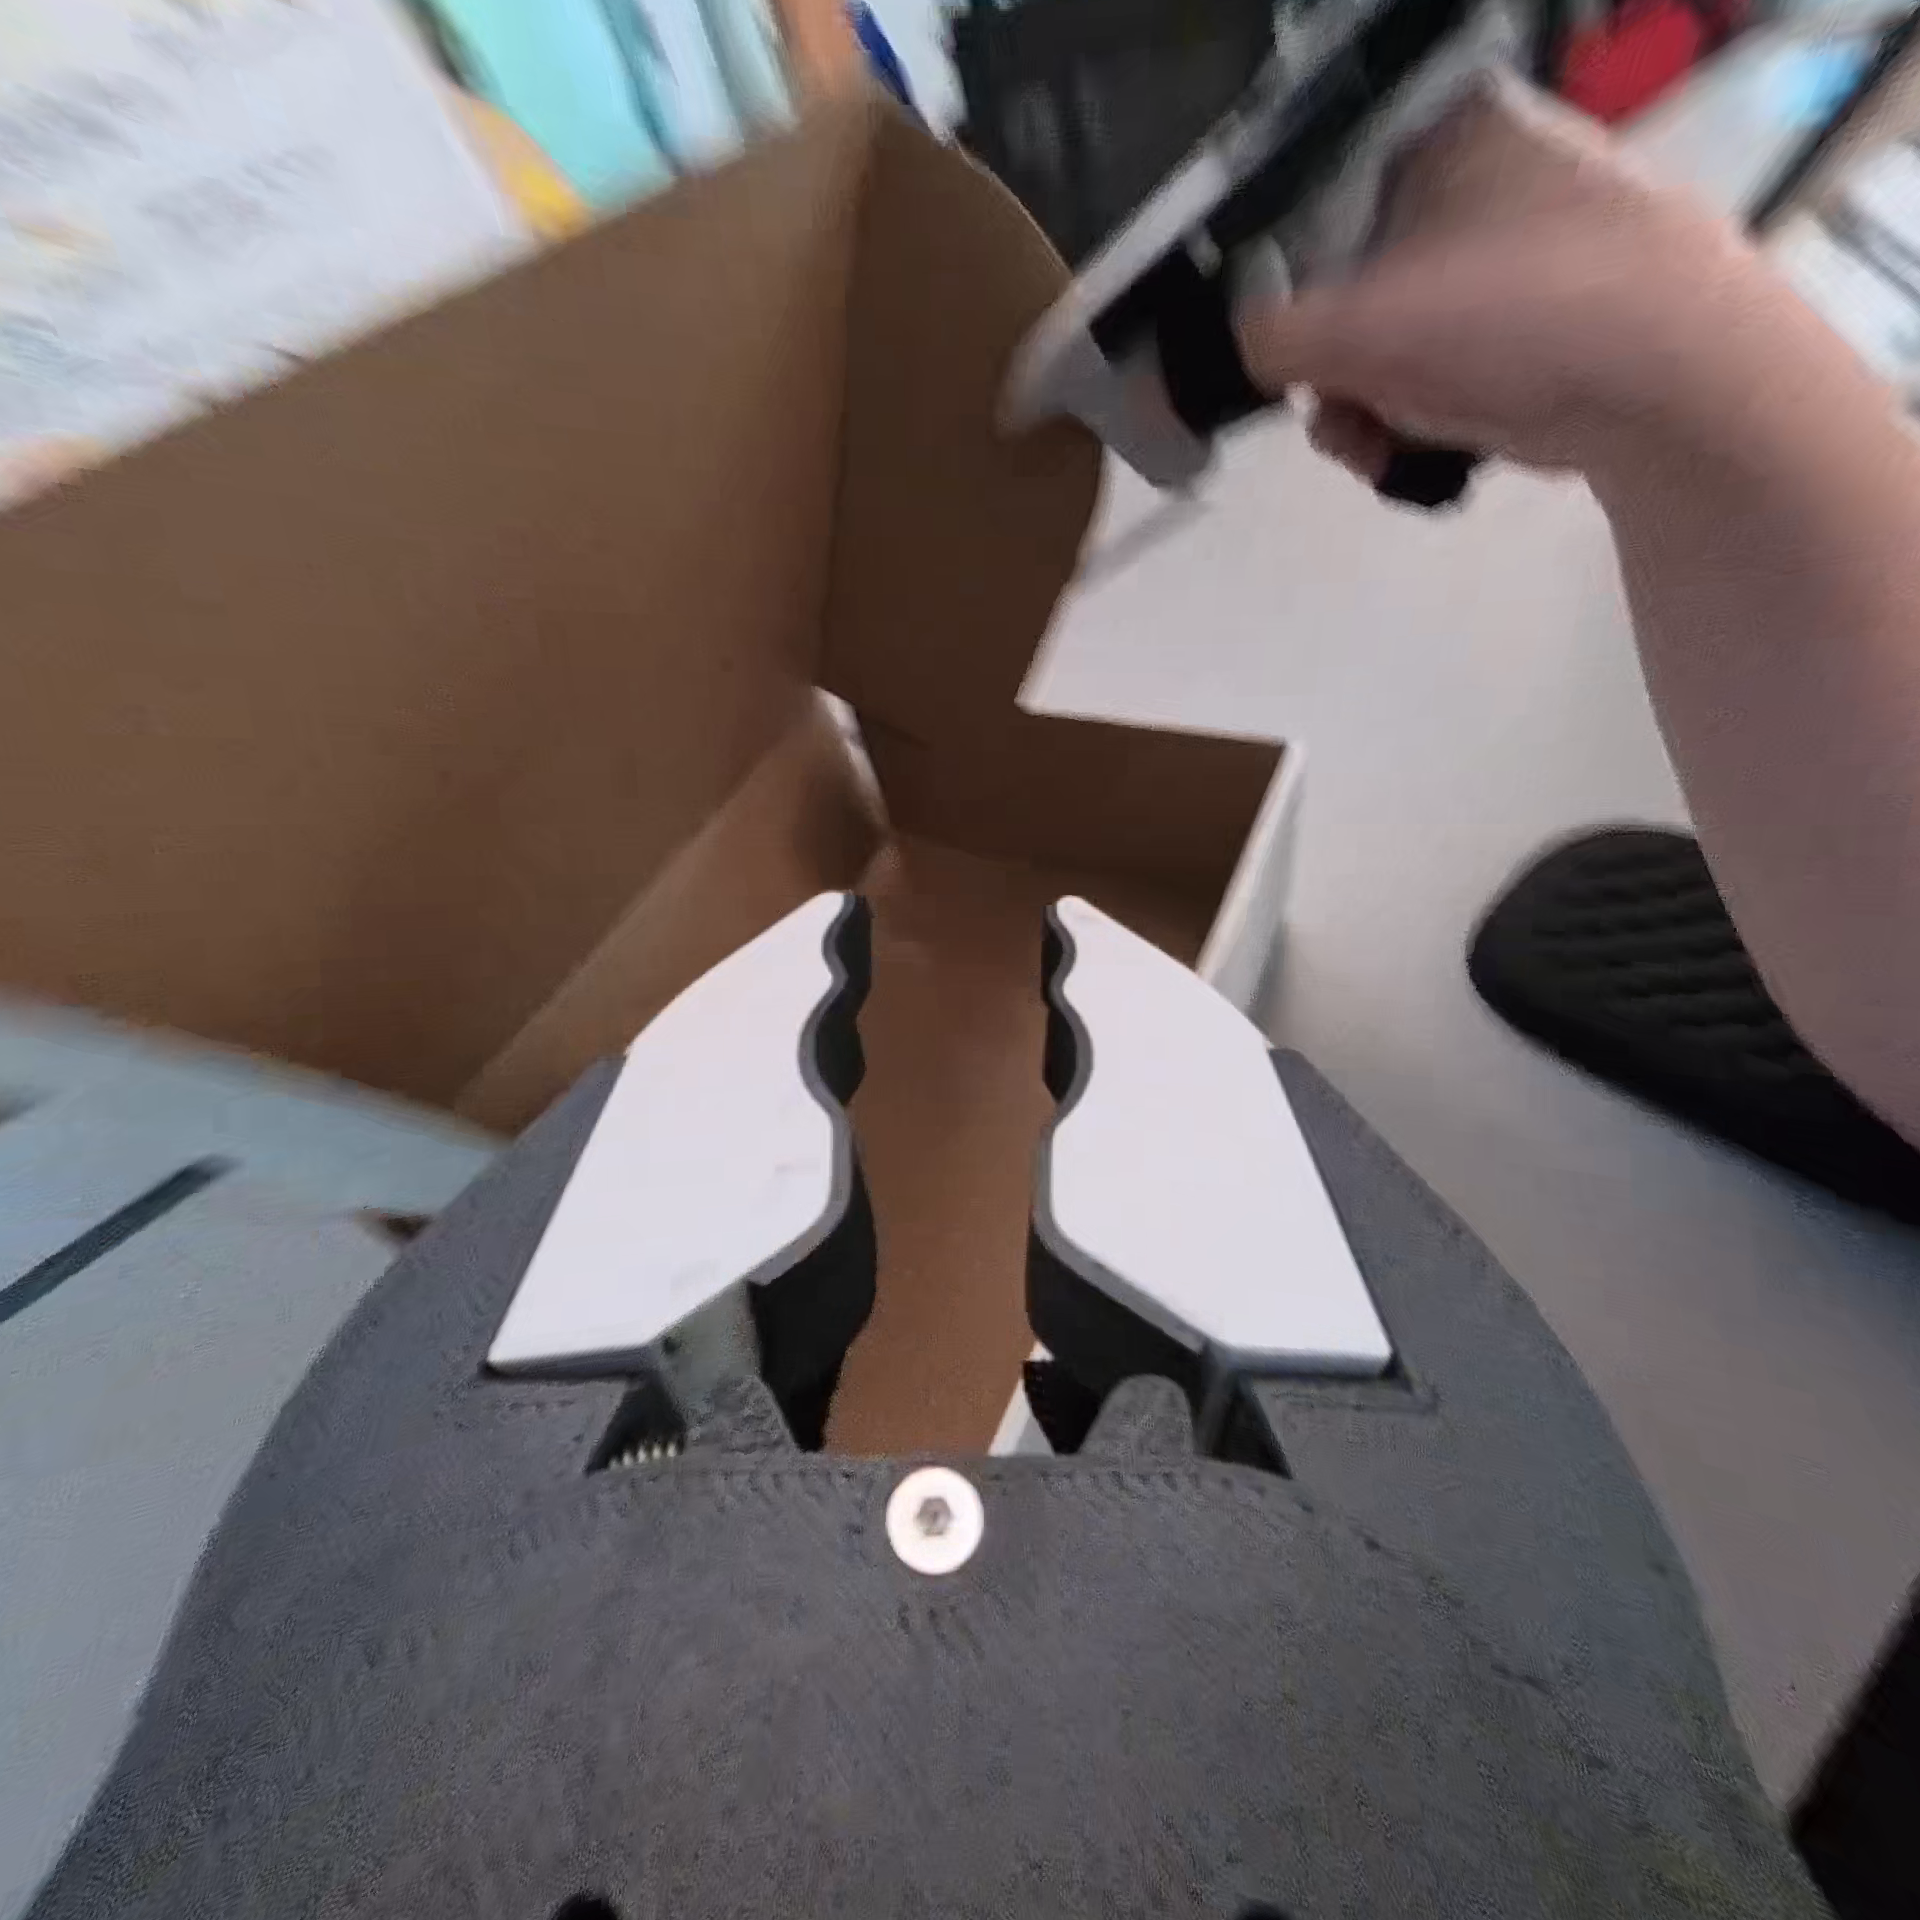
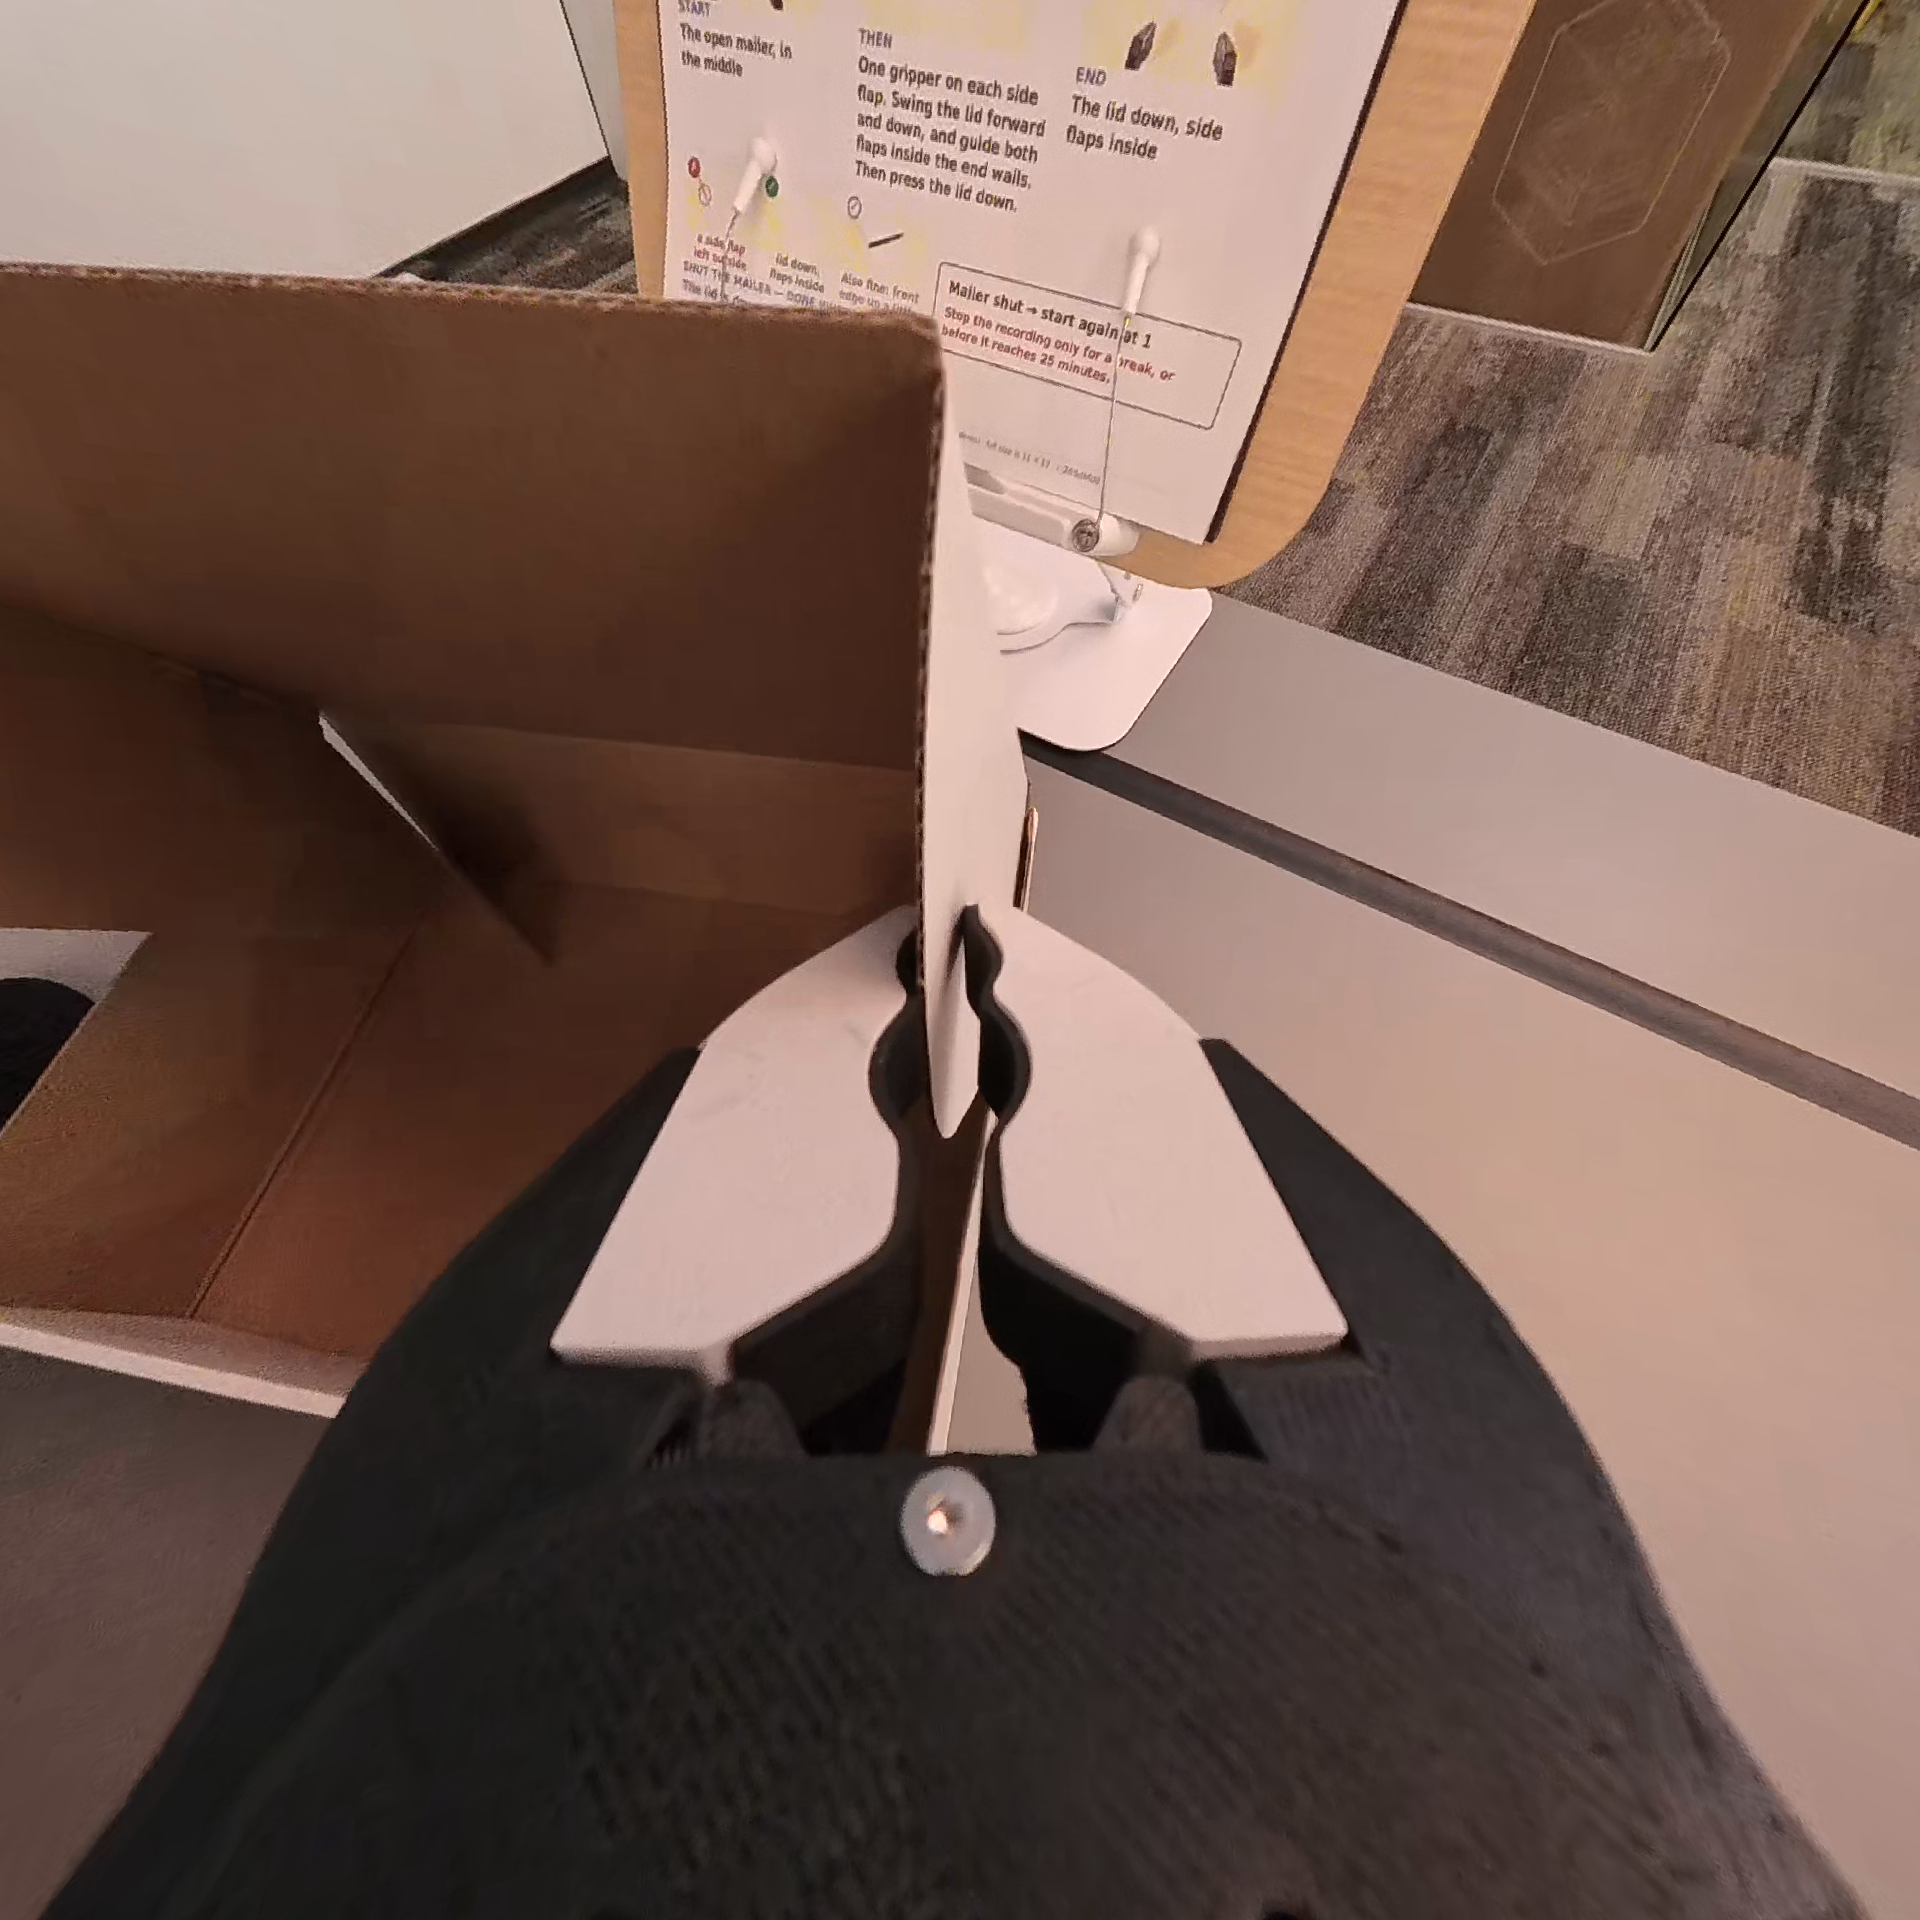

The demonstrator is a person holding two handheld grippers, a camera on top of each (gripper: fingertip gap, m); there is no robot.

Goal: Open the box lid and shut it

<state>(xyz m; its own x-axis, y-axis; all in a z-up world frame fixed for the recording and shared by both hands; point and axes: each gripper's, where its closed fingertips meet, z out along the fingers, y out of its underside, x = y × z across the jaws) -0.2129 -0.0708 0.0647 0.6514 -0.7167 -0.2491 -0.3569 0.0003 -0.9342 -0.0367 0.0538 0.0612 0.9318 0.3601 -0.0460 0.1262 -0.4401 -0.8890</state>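
The cardboard mailer box (image 2: 312,1091) lies open, brown inside, white outside; its lid (image 2: 468,499) stands upright, side flap (image 2: 961,727) edge-on.

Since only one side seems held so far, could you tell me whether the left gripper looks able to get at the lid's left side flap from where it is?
Probably not yet: the left gripper is open over the box, and that flap is out of view.

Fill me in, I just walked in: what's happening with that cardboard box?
A person is working a cardboard box with a handheld gripper in each hand. The lid stands open. The right gripper is clamped on the lid's side flap, which stands upright. The left gripper is open over the box's inside, holding nothing. The lid isn't shut yet.
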